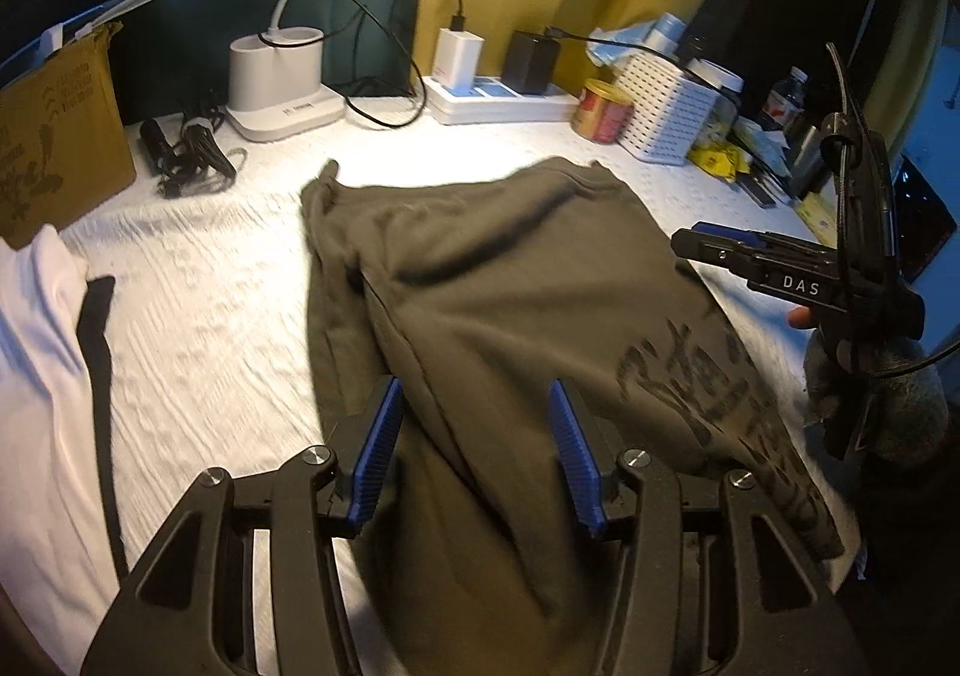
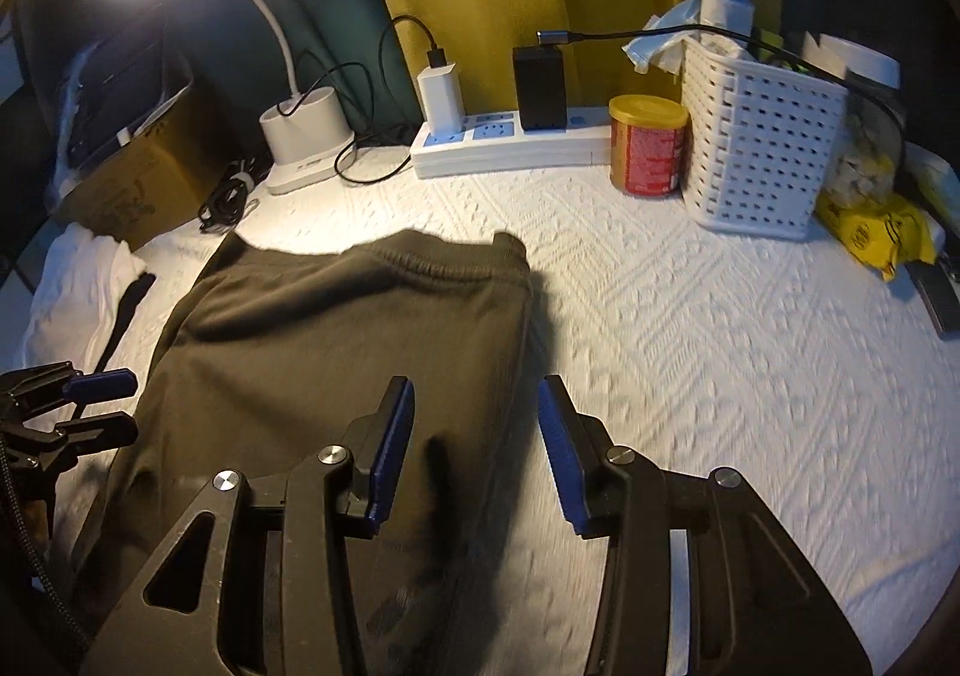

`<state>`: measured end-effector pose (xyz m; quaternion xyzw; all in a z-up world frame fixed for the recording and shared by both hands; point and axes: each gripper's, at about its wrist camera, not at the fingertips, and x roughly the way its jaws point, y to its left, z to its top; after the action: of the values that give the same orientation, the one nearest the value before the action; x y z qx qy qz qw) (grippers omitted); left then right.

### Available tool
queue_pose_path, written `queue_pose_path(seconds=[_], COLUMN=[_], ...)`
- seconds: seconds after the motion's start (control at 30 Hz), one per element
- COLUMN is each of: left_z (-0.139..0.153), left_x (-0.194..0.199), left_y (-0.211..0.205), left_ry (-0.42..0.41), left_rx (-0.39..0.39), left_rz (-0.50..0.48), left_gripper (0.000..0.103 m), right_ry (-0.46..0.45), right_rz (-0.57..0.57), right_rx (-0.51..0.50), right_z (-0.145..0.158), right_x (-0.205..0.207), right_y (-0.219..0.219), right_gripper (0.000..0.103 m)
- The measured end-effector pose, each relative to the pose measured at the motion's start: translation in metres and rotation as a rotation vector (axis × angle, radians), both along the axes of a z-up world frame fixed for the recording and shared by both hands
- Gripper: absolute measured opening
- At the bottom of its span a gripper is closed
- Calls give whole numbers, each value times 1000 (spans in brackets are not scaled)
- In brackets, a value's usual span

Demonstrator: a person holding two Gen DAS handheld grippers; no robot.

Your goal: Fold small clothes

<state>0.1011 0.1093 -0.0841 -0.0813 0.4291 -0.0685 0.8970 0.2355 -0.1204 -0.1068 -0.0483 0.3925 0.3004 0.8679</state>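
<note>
An olive garment (image 1: pixel 510 268) with dark printed lettering lies folded on the white textured cloth (image 1: pixel 210 280). My left gripper (image 1: pixel 474 385) hovers over its near part, jaws open, the blue pads (image 1: pixel 378 454) clear of the fabric. In the right wrist view the same garment (image 2: pixel 330 328) stretches away from me. My right gripper (image 2: pixel 475 383) is open over its right edge and pinches nothing. Each gripper also shows in the other's view: the right gripper (image 1: pixel 684 239) at the garment's right side, the left gripper (image 2: pixel 133 406) at its left side.
A white garment with a black stripe (image 1: pixel 42 328) lies at the left. Along the back stand a cardboard box (image 1: pixel 54 135), a cable bundle (image 1: pixel 186 153), a lamp base (image 1: pixel 279 75), a power strip (image 1: pixel 504 102), a red can (image 1: pixel 603 108) and a white basket (image 1: pixel 666 105). Yellow packets (image 2: pixel 870 235) lie at the right.
</note>
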Motion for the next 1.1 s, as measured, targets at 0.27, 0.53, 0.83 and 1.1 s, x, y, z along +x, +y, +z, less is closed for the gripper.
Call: queue_pose_path(seconds=[0.27,0.53,0.83,1.1], left_z=[-9,-23,-6,-11], left_x=[-26,-66,-88,-92], left_y=[-18,-38,-32,-27], left_ry=[40,75,35,74], left_rx=[-64,-83,-32,-90], left_rz=[-55,-147,-155,-107], left_gripper=[50,47,4,30], right_ry=[23,39,59,43], right_rz=[-7,-26,-38,-16], right_rx=[-4,4,-6,-14], right_z=[-9,-13,-25,-22], right_x=[-36,-73,-92,-121], right_y=[-16,-30,-37,-42], right_gripper=[45,45,45,47])
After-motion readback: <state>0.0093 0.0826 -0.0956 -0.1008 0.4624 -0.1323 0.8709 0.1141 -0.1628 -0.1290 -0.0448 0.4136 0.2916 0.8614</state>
